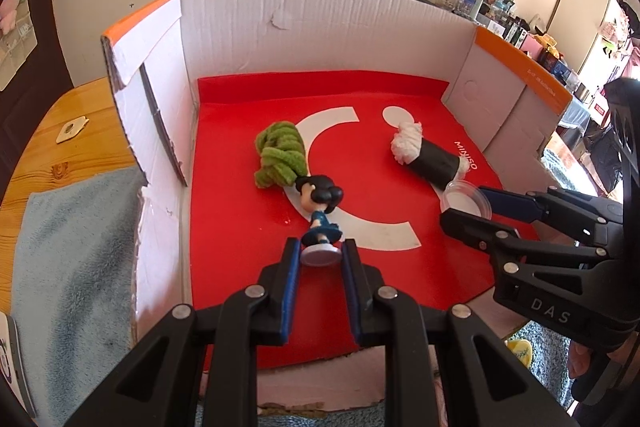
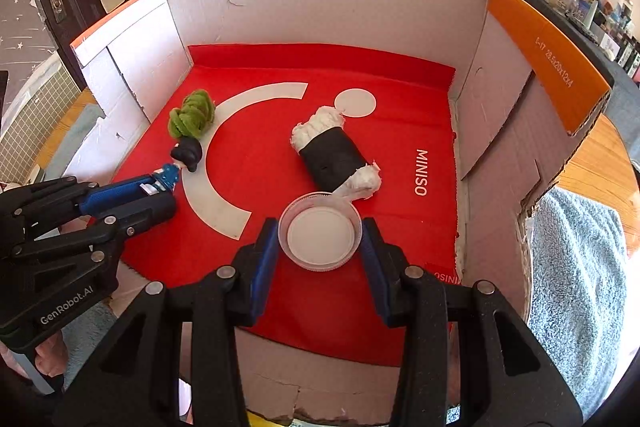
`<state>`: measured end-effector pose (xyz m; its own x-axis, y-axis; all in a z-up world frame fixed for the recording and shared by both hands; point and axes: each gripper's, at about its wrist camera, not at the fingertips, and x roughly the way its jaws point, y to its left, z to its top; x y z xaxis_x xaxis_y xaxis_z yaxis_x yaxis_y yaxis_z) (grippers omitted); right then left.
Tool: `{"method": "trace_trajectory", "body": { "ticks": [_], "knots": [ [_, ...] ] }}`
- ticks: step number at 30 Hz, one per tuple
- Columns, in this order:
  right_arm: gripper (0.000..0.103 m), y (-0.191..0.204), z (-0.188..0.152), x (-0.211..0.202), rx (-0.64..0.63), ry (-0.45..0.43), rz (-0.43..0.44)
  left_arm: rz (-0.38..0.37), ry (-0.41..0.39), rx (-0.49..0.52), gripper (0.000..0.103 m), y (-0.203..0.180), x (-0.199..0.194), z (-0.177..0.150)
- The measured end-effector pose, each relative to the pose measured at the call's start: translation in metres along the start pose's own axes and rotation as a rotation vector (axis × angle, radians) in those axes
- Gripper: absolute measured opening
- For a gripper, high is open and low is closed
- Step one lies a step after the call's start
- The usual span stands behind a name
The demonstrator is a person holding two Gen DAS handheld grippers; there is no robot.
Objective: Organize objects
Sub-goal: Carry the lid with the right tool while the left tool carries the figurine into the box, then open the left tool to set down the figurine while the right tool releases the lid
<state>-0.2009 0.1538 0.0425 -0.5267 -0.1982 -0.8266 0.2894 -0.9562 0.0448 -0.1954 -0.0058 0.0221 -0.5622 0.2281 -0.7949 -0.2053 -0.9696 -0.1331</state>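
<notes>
Inside a shallow cardboard box (image 1: 320, 11) with white walls and orange edges, a red mat (image 1: 248, 267) printed with a white curve and dot covers the floor. My left gripper (image 1: 320, 255) reaches in over the near edge, and its blue-padded jaws are clenched on the round grey base of a small figurine (image 1: 320, 203), which tilts away from me. The figurine has black hair and a blue dress, and its head lies just beside a bundle of fuzzy green yarn (image 1: 280, 155) at the far left of the mat. My right gripper (image 2: 320, 239) comes in from the near right, its jaws grasping a small clear plastic lid (image 2: 320, 231) by its two sides, low over the red mat. Just beyond the lid, touching or almost touching its far rim, lies a white fluffy roll wrapped in a black band (image 2: 334, 155), angled across the right half of the mat. A pale blue towel (image 1: 72, 259) lies on the wooden table (image 1: 60, 155) to the left of the box. Part of a hand (image 2: 48, 355) shows behind the left gripper in the right wrist view.
</notes>
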Motion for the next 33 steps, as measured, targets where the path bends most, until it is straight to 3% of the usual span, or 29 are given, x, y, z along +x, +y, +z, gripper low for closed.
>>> {"method": "trace_trajectory", "body": {
  "ticks": [17,33],
  "knots": [
    [0.04,0.001,0.002,0.001,0.003,-0.007,0.009,-0.003,-0.006,-0.002,0.021,0.003,-0.005,0.002],
    [0.04,0.004,-0.001,-0.001,-0.003,-0.015,0.012,0.0,-0.027,0.005,0.029,0.005,-0.012,0.006]
  ]
}}
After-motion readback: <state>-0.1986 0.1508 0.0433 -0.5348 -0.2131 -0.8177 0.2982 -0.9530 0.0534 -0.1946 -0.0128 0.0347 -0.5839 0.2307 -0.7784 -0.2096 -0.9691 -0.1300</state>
